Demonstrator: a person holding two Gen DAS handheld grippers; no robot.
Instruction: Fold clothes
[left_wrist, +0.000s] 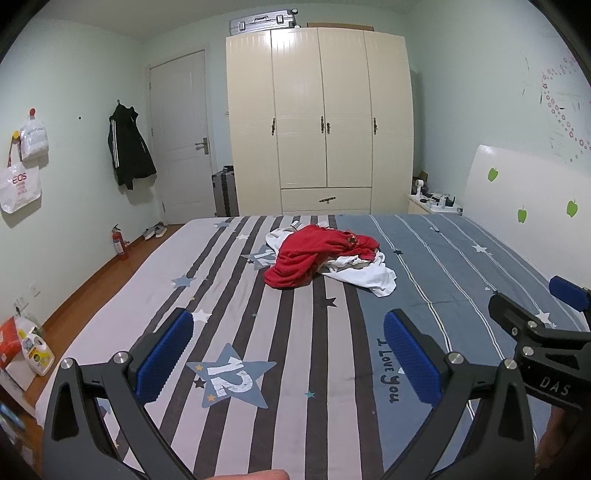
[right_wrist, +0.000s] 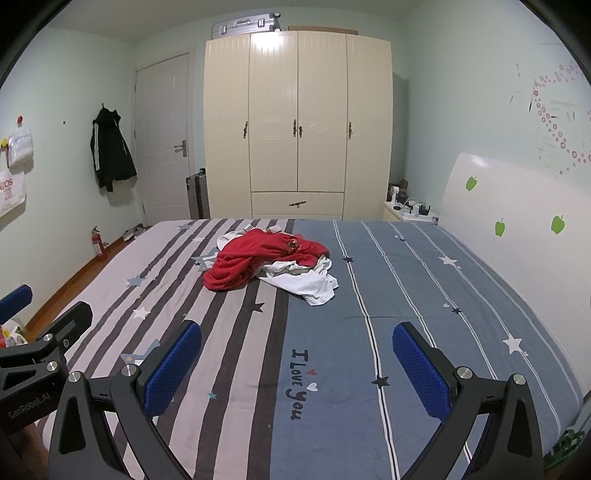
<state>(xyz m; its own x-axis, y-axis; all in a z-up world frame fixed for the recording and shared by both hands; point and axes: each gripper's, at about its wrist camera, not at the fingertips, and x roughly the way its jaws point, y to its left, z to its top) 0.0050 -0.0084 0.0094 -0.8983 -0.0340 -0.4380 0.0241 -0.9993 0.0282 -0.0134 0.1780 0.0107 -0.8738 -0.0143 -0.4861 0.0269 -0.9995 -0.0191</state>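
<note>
1. Clothes are in one heap on the bed (left_wrist: 229, 295), up at 12 o'clock from both cameras. A crumpled red garment (left_wrist: 314, 258) lies on top and to the left, with a white garment (left_wrist: 365, 275) spilling out from under it toward 4 o'clock.
2. The left hand-held gripper (left_wrist: 288, 356) has its jaws spread as wide as they go, nothing between the blue pads (left_wrist: 166, 354), just striped sheet showing through the gap. The pile is well apart from it, straight ahead across the mattress.
3. Same deal for the right hand-held gripper (right_wrist: 297, 367): wide open, empty, and the pile sits at about 11 o'clock from it, well clear.
4. The two grippers are side by side; each one pokes into the edge of the other's view, at 3 o'clock in the left wrist view and 9 o'clock in the right.
5. Room to move: the whole near half of the bed between grippers and pile is bare sheet, grey stripes on the left, blue on the right.
6. Edges: headboard (right_wrist: 517, 214) runs along the right side at 2 to 3 o'clock, wood floor (left_wrist: 92, 280) drops off on the left at 9 o'clock, and the cream wardrobe (left_wrist: 321, 118) stands just past the far edge of the bed.
7. A fingertip shows at 6 o'clock in the left wrist view.
</note>
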